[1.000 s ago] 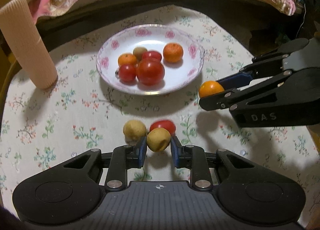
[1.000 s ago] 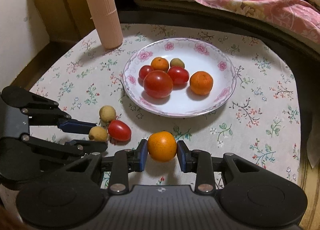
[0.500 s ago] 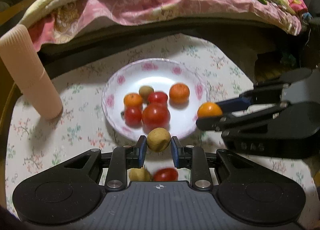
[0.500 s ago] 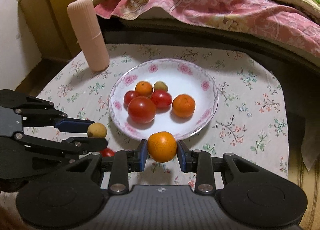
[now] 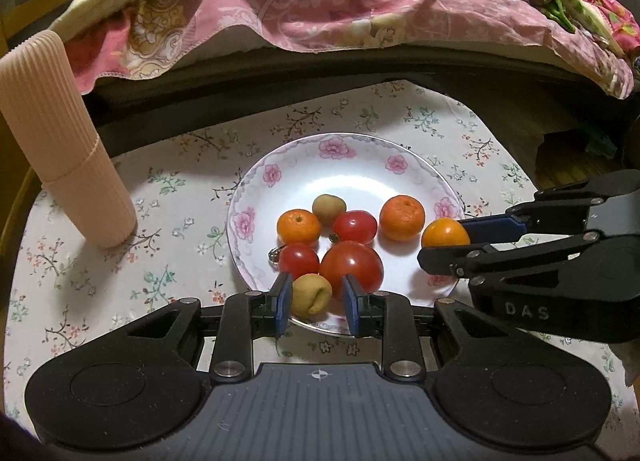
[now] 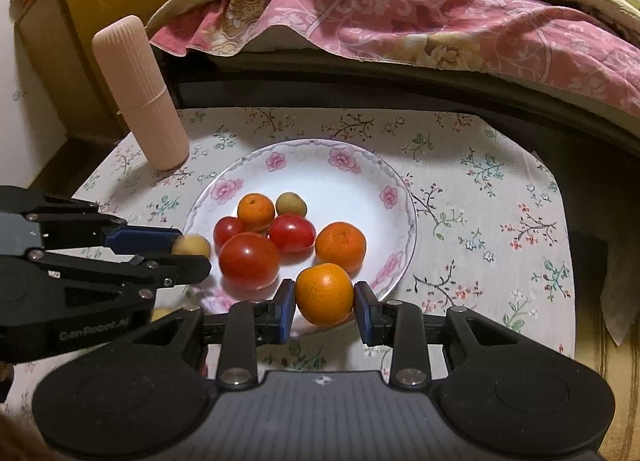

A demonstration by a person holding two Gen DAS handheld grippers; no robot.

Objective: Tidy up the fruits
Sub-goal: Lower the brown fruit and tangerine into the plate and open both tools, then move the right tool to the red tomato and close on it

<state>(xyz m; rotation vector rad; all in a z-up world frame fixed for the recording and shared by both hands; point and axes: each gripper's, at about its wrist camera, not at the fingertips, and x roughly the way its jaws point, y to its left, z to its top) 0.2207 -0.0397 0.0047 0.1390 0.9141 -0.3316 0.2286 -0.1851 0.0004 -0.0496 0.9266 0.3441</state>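
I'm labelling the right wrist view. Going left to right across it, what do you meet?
Left gripper with yellow fruit → big tomato → held orange in right gripper → bare tablecloth.

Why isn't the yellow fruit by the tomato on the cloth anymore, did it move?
Yes. The left gripper carried the yellow fruit forward over the plate's near rim.
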